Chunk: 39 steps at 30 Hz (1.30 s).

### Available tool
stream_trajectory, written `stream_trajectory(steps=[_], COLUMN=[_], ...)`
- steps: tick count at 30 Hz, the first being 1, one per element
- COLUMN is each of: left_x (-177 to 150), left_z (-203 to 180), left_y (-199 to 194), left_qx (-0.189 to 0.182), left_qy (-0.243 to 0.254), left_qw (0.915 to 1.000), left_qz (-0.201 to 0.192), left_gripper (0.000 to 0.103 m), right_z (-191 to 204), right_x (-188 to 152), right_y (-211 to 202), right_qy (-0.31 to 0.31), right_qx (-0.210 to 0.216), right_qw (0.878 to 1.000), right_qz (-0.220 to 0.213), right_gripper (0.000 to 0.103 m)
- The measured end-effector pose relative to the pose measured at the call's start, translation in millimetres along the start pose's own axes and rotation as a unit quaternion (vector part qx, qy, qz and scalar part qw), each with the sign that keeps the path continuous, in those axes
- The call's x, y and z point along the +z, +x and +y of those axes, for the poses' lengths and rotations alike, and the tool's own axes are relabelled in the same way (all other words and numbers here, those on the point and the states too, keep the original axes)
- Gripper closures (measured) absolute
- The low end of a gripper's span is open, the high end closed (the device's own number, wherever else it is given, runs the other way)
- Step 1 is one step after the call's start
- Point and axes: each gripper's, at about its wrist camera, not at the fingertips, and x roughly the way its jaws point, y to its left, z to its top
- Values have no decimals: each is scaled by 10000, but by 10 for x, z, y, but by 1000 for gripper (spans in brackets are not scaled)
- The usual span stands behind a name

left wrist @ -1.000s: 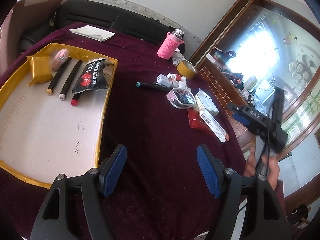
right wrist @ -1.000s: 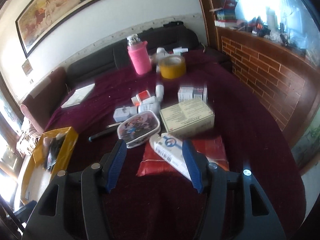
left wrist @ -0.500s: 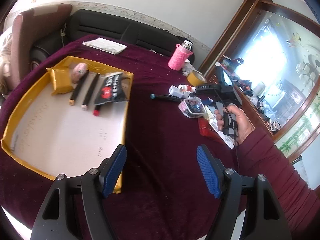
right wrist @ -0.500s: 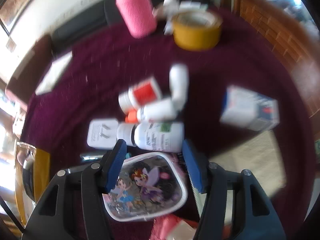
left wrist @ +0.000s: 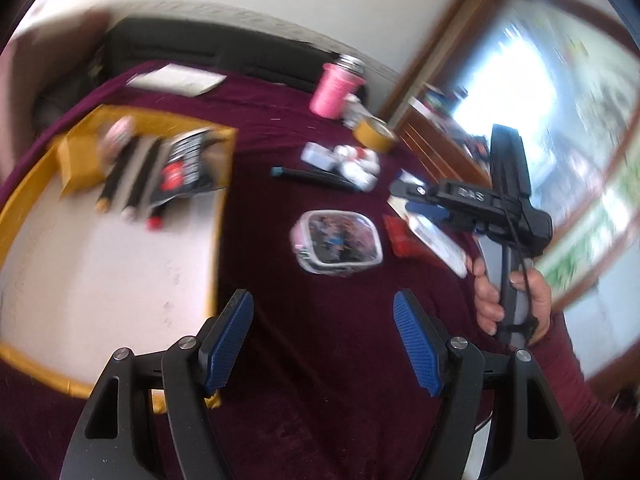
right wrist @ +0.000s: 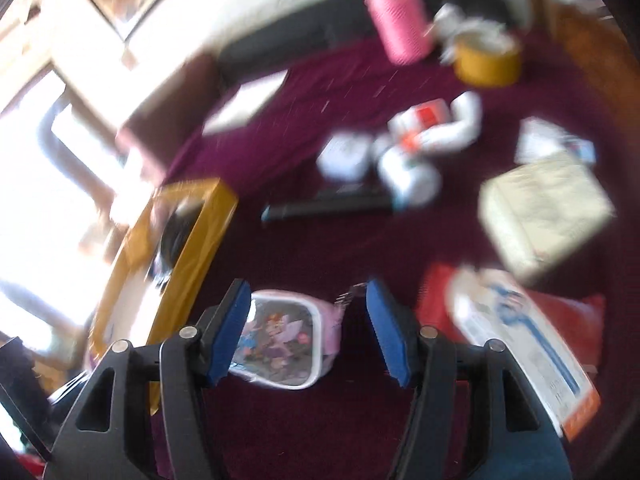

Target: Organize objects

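The letters "DAS" show on the right gripper [left wrist: 404,196]; other print is too blurred to read. One fairy-picture case [right wrist: 280,340] lies on the maroon tablecloth [left wrist: 320,360], one pink bottle [left wrist: 334,90] and one yellow tape roll [left wrist: 374,134] stand beyond, and three markers [left wrist: 132,180] lie in the yellow-rimmed tray [left wrist: 216,220]. The right gripper, half a second ago above the white bottles [right wrist: 416,152], now straddles the case, jaws wide, left pad at its edge. The left gripper [left wrist: 322,344] hovers open, holding nothing.

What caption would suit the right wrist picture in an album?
Open right gripper poised over a cartoon-printed clear case on the maroon tablecloth, yellow-edged tray alongside.
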Motion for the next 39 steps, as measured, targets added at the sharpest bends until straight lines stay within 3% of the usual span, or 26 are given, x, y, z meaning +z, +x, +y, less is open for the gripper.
stream_trajectory(steps=[3,6,9,15,17,20,21,22,25,30,39], left_x=[84,230,479,845,934,940,900,880,764,580,317], left_z=[-321,-527,-562,-474,-350,-107,-60,-42,-97,-313,-664], left_y=[119,283,648,1384,1617,1994,2039,2007,1909,1596,1397], left_qx=[287,345,259,-44,-113,42,-56,-140,-630,-1149,-828], left_qy=[942,1353,1142,719,474,-42,-150,-200,-214,219,1066], left_qw=[9951,9901,9927,9953,9957,9914,9897,9907,9842,9800,9798], left_qz=[131,160,288,652,782,1306,1419,1336,1638,1608,1477], left_gripper=[36,36,36,36,36,37,36,36,36,36,36], right_z=[-46,-162,-390,-744,-772,-777,-778,-781,-790,-802,-816], right_x=[-149,-168,-44,-33,-32,-48,-51,-52,-62,-81,-94], right_y=[-226,-382,-356,-359,-363,-367,-365,-348,-313,-262,-169], right_qy=[13,204,526,1011,1043,1081,1082,1074,1088,1102,1089], right_qx=[-446,-698,-657,-6,34,84,98,109,109,53,-85], right_qw=[9961,9876,9814,9802,9792,9787,9787,9791,9806,9821,9848], right_qz=[-757,-1390,-1723,-1703,-1742,-1743,-1739,-1725,-1629,-1526,-1354], right_gripper=[44,44,37,36,36,36,36,36,36,36,36])
